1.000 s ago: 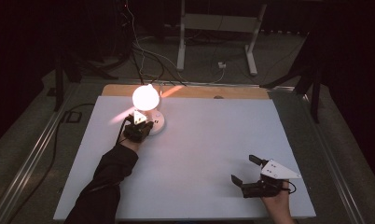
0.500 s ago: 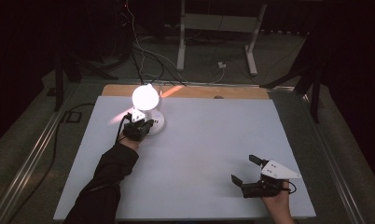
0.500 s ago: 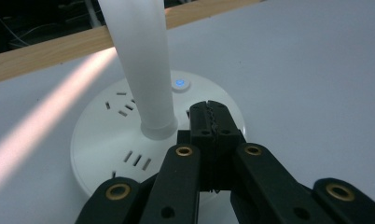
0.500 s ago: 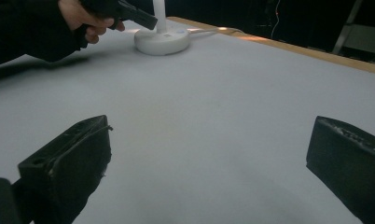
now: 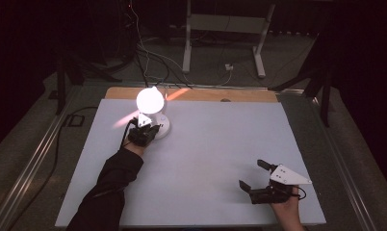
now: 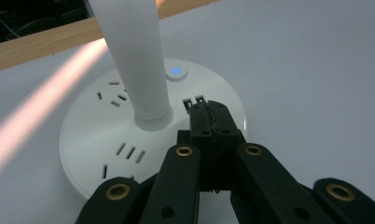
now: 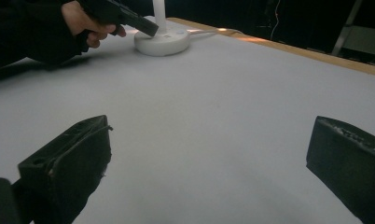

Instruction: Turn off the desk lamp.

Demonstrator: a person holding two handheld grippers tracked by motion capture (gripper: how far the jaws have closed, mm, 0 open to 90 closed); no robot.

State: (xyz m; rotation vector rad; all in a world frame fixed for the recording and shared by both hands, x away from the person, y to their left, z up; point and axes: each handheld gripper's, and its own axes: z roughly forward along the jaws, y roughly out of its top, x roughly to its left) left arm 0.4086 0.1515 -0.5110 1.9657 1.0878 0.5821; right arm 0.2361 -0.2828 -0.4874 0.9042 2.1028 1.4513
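1. Left gripper [image 6: 209,112]: jaws pressed together, empty, tip over the lamp base [image 6: 83,154], just short of the blue-lit button [image 6: 176,72].
2. Likely a button press: keep the jaws together, approach straight down, tap lightly; avoid the lamp post [image 6: 139,60].
3. Right gripper [image 5: 254,174]: jaws wide, idle, well apart from the lamp on the table [image 5: 215,144].

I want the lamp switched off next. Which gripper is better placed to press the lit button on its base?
Left. The left gripper, jaws shut, is over the lamp base, close to the lit button. The right gripper sits open at the table's near right corner, far off.
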